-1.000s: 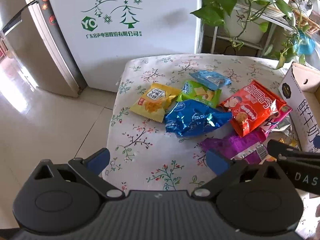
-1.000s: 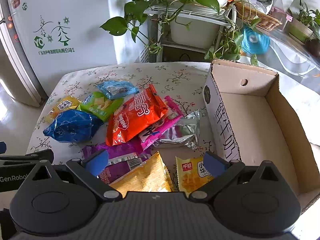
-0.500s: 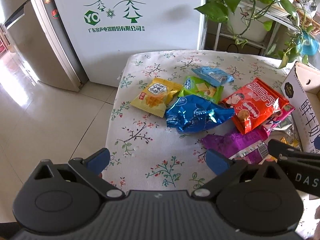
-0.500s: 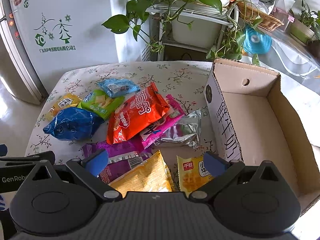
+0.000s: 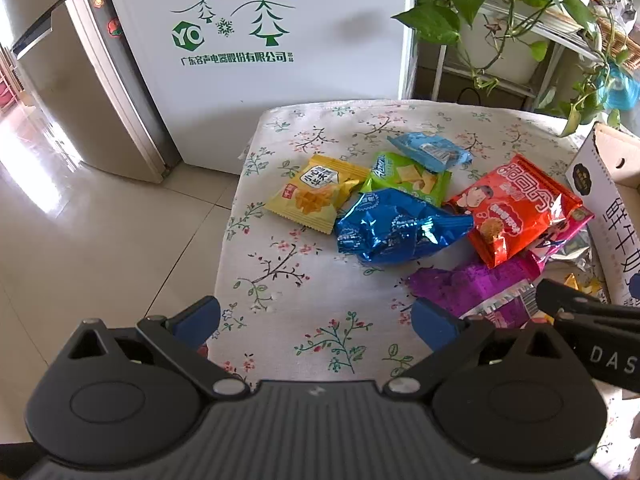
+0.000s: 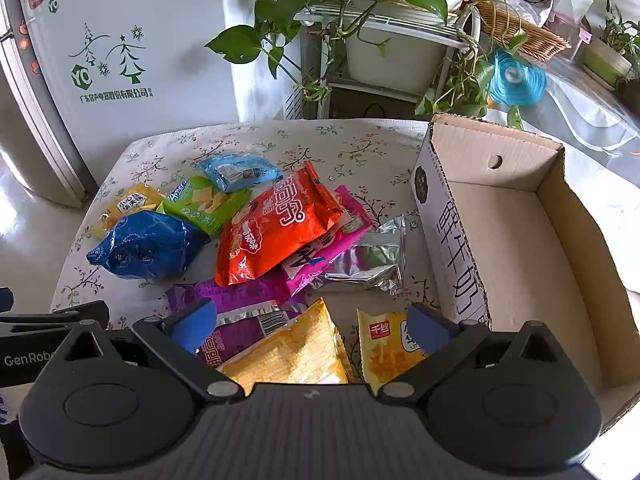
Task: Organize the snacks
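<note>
Overhead, both cameras look down on a low surface [image 5: 320, 280] covered by a white cloth printed with small flowering twigs. It stands on pale glossy floor tiles [image 5: 100, 220], just in front of a white appliance [image 5: 280, 40] bearing green tree drawings and Chinese lettering, with a grey refrigerator [image 5: 80, 100] to one side. Behind the surface, trailing green plants [image 6: 340, 8] hang from a white metal rack [image 6: 392, 24].

Snack packets lie loose on the cloth: a yellow packet [image 5: 316, 196], a green packet [image 5: 408, 176], a light blue packet [image 5: 430, 150], a shiny dark blue bag [image 5: 396, 232], a red bag [image 6: 276, 224] resting on a pink packet [image 6: 332, 248], a silver pouch [image 6: 372, 260], a purple packet [image 6: 236, 300], and two yellow-orange packets [image 6: 296, 352] nearest the right camera. An open cardboard box [image 6: 520, 240] stands at the right edge, touching none of the bags that I can tell.

The left claw [image 5: 316, 320] is spread wide above bare cloth, holding nothing. The right claw [image 6: 312, 324] is likewise wide apart and empty, hovering over the nearest packets.
</note>
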A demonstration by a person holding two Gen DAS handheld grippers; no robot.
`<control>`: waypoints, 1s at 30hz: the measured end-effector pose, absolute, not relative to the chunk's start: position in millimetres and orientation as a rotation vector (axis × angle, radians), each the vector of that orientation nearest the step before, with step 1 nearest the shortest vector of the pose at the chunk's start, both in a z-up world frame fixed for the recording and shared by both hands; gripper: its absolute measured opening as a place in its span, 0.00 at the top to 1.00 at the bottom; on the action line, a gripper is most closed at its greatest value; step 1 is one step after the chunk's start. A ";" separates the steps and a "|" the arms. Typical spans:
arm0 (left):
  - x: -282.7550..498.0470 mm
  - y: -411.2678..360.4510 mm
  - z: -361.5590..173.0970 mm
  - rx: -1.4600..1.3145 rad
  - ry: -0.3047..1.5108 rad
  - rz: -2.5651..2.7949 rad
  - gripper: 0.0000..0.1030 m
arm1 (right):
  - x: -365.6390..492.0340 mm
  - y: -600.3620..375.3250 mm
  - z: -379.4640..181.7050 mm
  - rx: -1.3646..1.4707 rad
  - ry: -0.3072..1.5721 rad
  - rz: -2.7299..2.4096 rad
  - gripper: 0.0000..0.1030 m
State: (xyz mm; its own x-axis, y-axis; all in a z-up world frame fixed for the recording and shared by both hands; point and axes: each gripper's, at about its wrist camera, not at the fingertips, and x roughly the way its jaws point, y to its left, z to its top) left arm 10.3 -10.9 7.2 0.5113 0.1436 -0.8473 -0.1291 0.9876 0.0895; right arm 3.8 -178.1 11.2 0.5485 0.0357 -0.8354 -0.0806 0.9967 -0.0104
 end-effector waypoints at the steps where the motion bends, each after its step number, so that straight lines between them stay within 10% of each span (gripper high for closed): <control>1: 10.2 -11.2 7.2 0.016 1.020 0.165 0.02 | 3.7 -178.1 11.1 -0.049 0.988 0.069 0.00; 30: 0.3 -9.8 10.3 0.009 0.997 0.150 0.03 | -1.7 -180.8 12.9 -0.009 1.003 0.120 0.00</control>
State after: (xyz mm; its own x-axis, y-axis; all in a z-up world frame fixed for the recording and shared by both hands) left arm 0.3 -9.8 10.3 0.5338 0.1302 -0.8356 -0.1218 0.9896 0.0763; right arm -1.7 -180.8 12.9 0.5320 0.0967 -0.8412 -0.1052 0.9933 0.0477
